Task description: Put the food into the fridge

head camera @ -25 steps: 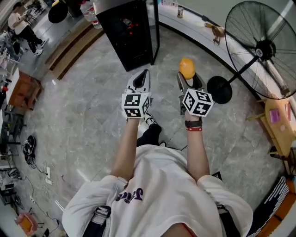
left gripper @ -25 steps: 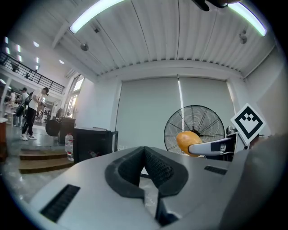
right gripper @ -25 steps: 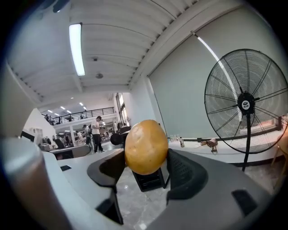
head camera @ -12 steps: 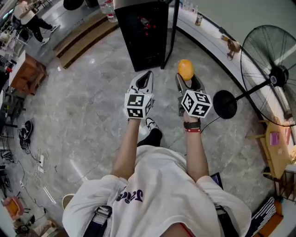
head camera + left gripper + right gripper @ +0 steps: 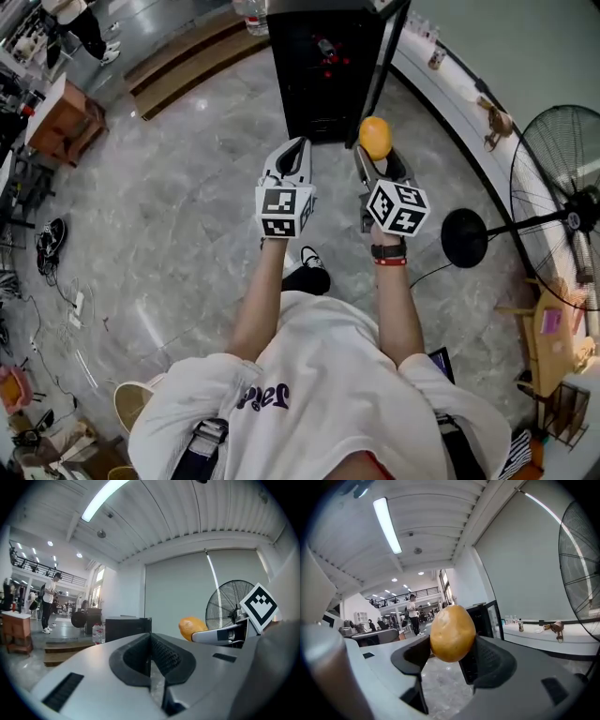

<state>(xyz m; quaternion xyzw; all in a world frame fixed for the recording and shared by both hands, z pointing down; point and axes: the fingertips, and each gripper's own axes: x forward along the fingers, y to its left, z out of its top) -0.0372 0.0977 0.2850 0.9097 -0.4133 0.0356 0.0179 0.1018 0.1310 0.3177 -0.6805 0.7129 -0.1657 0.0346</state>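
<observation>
Right gripper [image 5: 379, 159]: clamped on a round orange food item [image 5: 375, 137], held just in front of the black fridge [image 5: 323, 84], whose door stands open. Left gripper [image 5: 292, 150]: jaws together, nothing between them, also just before the fridge.

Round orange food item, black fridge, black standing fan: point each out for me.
Round orange food item [image 5: 452, 633]: right gripper view, centre of its skin.
Black fridge [image 5: 323, 80]: head view, its dark front.
Black standing fan [image 5: 464, 238]: head view, its round base.
</observation>
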